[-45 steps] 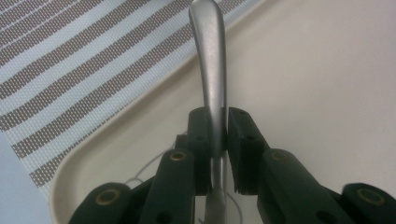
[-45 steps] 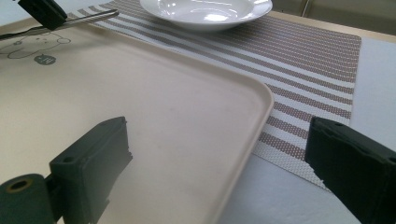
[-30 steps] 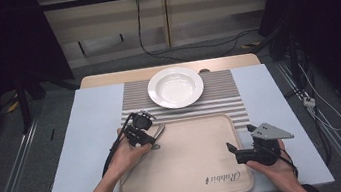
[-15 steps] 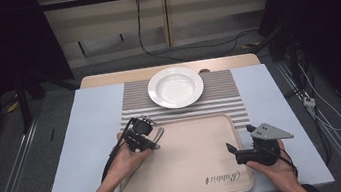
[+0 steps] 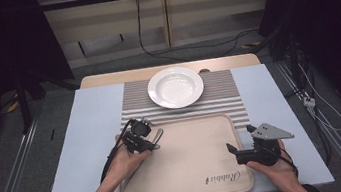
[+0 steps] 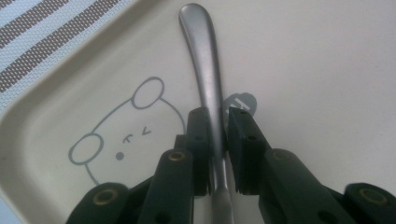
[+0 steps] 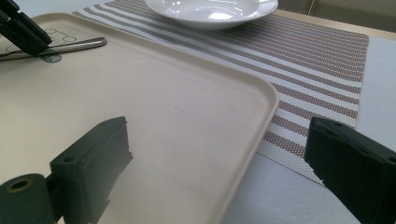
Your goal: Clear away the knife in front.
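Landmark: beige tray (image 5: pixel 189 174).

Left gripper (image 5: pixel 145 141) at tray's far-left corner, over the bear drawing (image 6: pixel 122 130) printed there. Jaws clamped on metal utensil handle (image 6: pixel 203 70); handle runs straight down the gap, both pads pressed against it, rounded end sticking out well past the jaw tips. From high view, handle end (image 5: pixel 158 134) pokes out toward tray's far rim. From right gripper view, handle (image 7: pixel 70 45) lying low and near-flat just above tray surface, left gripper's jaws (image 7: pixel 21 30) pinching it. Business end of utensil hidden behind jaws, type unclear.

White plate (image 5: pixel 176 86) beyond tray's far edge, on striped mat (image 5: pixel 229 99), well apart from utensil.

Right gripper (image 5: pixel 234 151) at tray's near-right edge, jaws spread wide, nothing between them; tray's right rim (image 7: pixel 261 116) passing through the gap.
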A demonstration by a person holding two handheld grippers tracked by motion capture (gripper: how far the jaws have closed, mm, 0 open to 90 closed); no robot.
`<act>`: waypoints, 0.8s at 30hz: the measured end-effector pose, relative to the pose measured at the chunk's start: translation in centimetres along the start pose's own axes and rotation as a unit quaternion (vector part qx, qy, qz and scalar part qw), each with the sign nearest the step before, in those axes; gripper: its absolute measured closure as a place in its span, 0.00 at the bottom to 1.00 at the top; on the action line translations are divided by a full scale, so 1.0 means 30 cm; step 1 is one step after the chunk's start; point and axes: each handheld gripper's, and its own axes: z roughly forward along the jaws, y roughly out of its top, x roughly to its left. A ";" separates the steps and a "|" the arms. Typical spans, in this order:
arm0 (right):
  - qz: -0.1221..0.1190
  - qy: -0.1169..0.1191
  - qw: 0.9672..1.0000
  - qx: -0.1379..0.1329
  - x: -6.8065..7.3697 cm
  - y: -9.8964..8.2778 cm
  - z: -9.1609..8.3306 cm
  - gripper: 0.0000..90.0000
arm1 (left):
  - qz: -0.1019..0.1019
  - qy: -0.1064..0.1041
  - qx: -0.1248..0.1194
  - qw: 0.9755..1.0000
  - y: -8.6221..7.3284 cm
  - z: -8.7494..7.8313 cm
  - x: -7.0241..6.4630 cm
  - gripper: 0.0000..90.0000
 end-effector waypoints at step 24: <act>0.004 0.003 1.000 0.000 -0.006 0.001 0.005 0.08 | 0.012 -0.010 -0.154 0.988 0.013 -0.047 -0.012 0.27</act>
